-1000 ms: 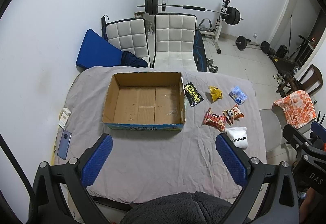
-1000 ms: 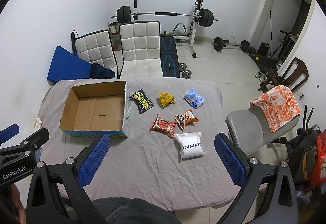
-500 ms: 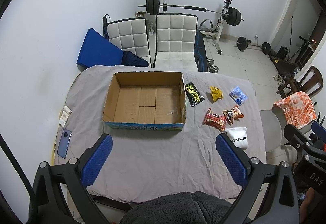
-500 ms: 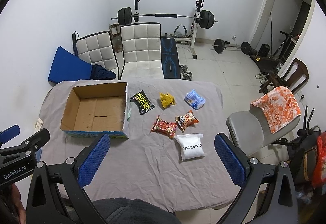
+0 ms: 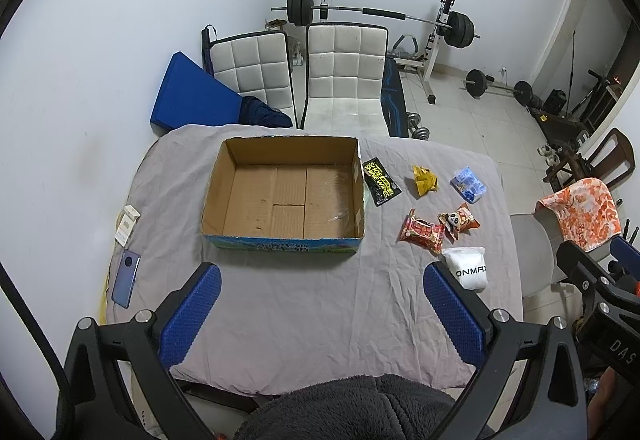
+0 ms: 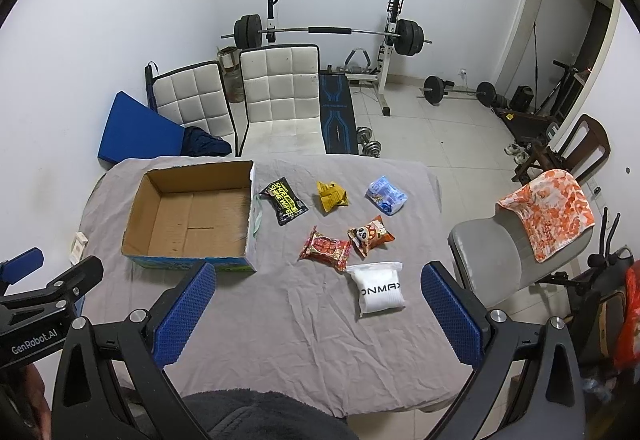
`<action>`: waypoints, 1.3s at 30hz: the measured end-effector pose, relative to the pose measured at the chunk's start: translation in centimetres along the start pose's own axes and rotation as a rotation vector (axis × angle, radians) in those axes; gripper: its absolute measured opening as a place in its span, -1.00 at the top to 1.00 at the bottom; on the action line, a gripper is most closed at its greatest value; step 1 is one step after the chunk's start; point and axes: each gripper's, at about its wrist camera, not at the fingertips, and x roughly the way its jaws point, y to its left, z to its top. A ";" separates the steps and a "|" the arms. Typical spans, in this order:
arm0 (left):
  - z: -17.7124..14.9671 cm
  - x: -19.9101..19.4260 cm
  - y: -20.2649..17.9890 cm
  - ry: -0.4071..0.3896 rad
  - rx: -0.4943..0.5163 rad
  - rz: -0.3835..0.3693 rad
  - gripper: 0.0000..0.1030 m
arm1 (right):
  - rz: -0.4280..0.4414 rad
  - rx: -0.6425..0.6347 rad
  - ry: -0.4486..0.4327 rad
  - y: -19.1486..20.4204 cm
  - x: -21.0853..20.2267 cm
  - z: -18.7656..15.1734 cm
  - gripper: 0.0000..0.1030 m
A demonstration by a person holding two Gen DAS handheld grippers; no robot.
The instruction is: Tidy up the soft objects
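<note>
both my grippers hang above the near edge of the table [image 5: 304, 320], which is covered with a grey cloth. left gripper [image 5: 320, 314] — blue pads spread wide apart, nothing between them. right gripper [image 6: 318, 314] — same, pads wide apart, holding nothing. the cardboard box [image 5: 280, 240] sits open on the left half of the cloth, nothing visible inside but bare cardboard. the soft packets lie loose to the right of it, none touching the box walls as far as i can tell: black wipes sachet [image 6: 285, 201] just beside the box's right wall, yellow packet [image 6: 331, 196] further right, blue-white packet [image 6: 386, 195] near the far right edge. nearer to me, the red snack pack [image 6: 326, 248] and the orange panda pack [image 6: 370, 235] lie close together, apparently touching at a corner. the white onmax pouch [image 6: 378, 290] lies nearest, just beside the right gripper's right pad in its own view. on the left margin of the cloth: a phone [image 5: 126, 284] and a small white carton [image 5: 127, 224], well apart from the packets.
</note>
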 end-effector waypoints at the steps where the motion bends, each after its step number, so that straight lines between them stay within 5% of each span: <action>1: 0.0 0.0 0.0 0.001 -0.001 0.000 -1.00 | 0.001 0.000 0.000 0.0 0.0 0.0 -1.00; 7: 0.0 0.6 -0.2 0.005 0.001 -0.008 -1.00 | 0.004 0.026 0.028 -1.2 1.7 0.1 -1.00; 12: 0.8 3.5 -1.5 0.022 -0.002 -0.011 -1.00 | -0.026 0.074 0.155 -4.7 8.6 -0.4 -1.00; 17: 1.1 10.4 -4.2 0.109 0.045 -0.013 -1.00 | -0.084 0.102 0.340 -9.2 19.8 -2.8 -1.00; 26: -0.1 23.8 -11.0 0.322 0.148 -0.007 -1.00 | -0.060 0.114 0.569 -15.5 36.9 -8.9 -1.00; 39: 0.6 35.5 -17.6 0.498 0.190 -0.060 -1.00 | 0.020 0.076 0.738 -16.4 48.0 -13.6 -0.93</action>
